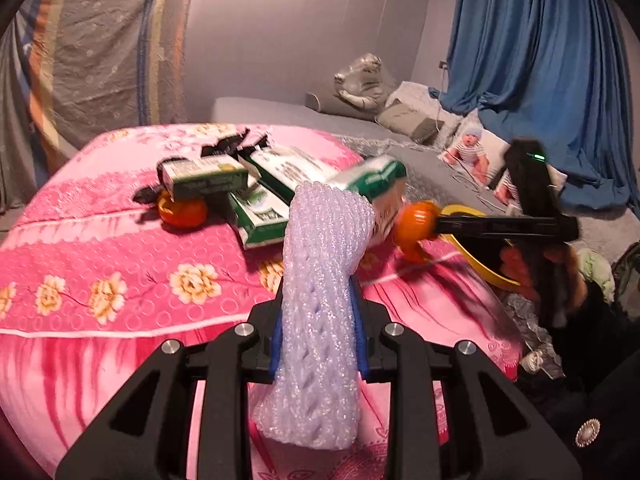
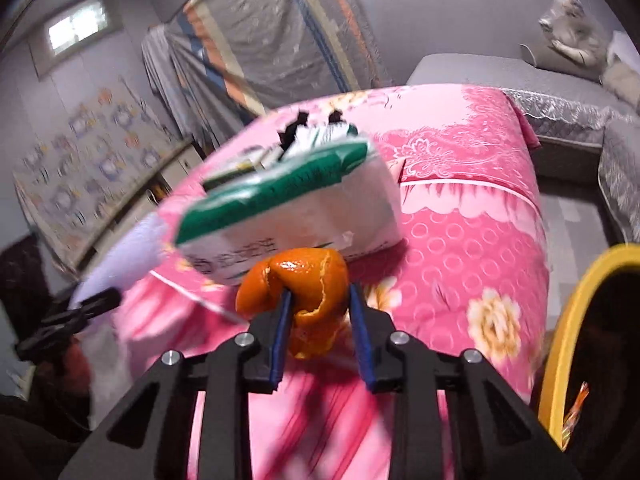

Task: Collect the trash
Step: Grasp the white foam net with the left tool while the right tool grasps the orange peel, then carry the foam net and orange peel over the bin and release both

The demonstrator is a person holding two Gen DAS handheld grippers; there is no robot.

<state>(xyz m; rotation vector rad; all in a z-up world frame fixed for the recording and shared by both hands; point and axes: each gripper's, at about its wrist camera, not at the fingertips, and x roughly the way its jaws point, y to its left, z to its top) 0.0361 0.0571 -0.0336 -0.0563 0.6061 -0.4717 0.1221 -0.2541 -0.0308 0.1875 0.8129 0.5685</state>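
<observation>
left gripper point(image 1: 318, 328): jaws narrow, clamped on a white foam net sleeve point(image 1: 320, 280) that stands upright between the blue pads and rises above them.
right gripper point(image 2: 320, 312): jaws partly drawn in around a curl of orange peel point(image 2: 304, 284); the left pad presses into the peel, and whether the right pad touches it cannot be told.
orange peel, other view: at the tip of the right gripper point(image 1: 434, 224), just above the pink floral blanket point(image 1: 120, 272).
blanket: covers a raised mound beside a grey bed point(image 1: 280, 116).
remaining trash: green-and-white cartons point(image 1: 248, 184) heaped on the blanket; one carton point(image 2: 292, 208) lies just behind the peel, blurred.
second peel: an orange piece point(image 1: 182, 210) lies under the leftmost carton.
black scraps point(image 1: 232, 142): behind the cartons.
bin: a yellow-rimmed container point(image 2: 560, 340) stands at the right edge, beside the blanket.
</observation>
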